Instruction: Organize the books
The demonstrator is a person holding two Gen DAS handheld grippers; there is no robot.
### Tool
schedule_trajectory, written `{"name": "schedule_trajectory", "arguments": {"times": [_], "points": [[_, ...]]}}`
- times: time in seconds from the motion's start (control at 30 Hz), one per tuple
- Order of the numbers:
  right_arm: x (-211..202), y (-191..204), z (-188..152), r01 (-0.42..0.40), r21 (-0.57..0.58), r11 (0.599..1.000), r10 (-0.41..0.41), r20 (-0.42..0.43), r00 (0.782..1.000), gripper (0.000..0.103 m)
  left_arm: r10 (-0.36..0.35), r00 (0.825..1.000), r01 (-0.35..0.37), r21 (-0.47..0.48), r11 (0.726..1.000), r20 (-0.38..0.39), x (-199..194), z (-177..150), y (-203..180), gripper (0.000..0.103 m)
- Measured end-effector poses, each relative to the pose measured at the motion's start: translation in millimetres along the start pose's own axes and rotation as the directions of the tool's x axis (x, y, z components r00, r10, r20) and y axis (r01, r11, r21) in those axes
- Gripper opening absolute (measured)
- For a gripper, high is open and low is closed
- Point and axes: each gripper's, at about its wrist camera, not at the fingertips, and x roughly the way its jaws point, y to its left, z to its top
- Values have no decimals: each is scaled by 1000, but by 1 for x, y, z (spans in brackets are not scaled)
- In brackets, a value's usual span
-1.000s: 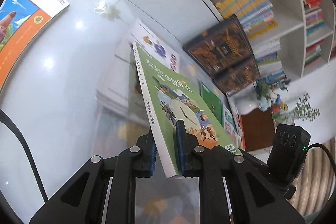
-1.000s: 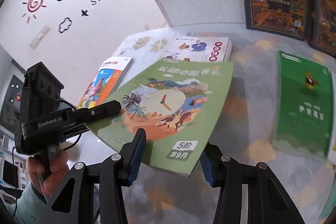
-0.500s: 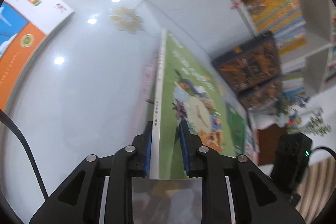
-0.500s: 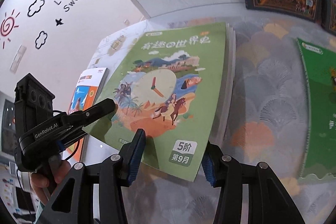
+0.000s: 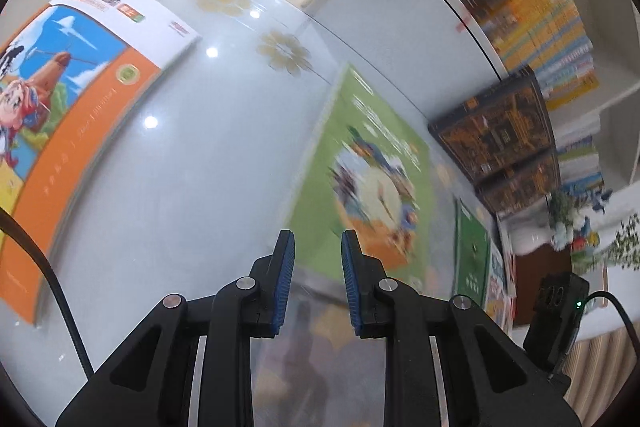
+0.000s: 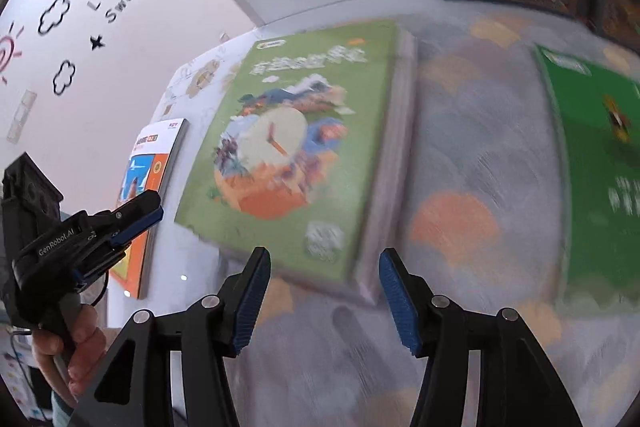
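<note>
Grippers: two [image 5: 316, 247] [image 6: 322, 263]. Books on table: light-green [image 6: 296, 147], dark-green [image 6: 596, 163], orange [image 5: 72, 99].

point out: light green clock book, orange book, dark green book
light green clock book [image 6: 280, 155], right wrist view, on the clock face.
orange book [image 5: 92, 107], left wrist view, on its orange band.
dark green book [image 6: 596, 163], right wrist view, mid cover.

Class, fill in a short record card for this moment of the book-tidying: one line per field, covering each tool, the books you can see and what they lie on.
Left tool: jaws slightly apart, nothing between them
Right tool: jaws opening, nothing between them
Light green book: lies flat on top of another book
Orange book: flat on the table, left of the light green one
Dark green book: flat, at the right
Behind: shelves full of books
Blur: both views smeared, titles unreadable
</note>
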Motion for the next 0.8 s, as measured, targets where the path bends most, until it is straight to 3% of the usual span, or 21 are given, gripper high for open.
{"name": "schedule_trajectory", "arguments": {"times": [0.1,0.4,0.6,0.77,0.8], "points": [[-22,-29,-22,-1,52,999,0,14,1000,55,-15,999,16,30,999,-33,6,-13,-24,20],[-95,-147,-74,-4,266,964,-5,35,999,55,-71,985,104,210,972,-157,42,-73,-150,23],[-156,-208,-97,20,287,958,-52,103,993,57,-76,955,168,312,935,-286,80,-130,-230,23],[-199,-254,-97,68,293,954,-116,149,982,61,-92,925,221,325,919,-370,117,-163,-283,33],[-204,-262,-97,69,295,953,-119,158,980,61,-94,912,235,322,917,-399,128,-167,-291,43]]}}
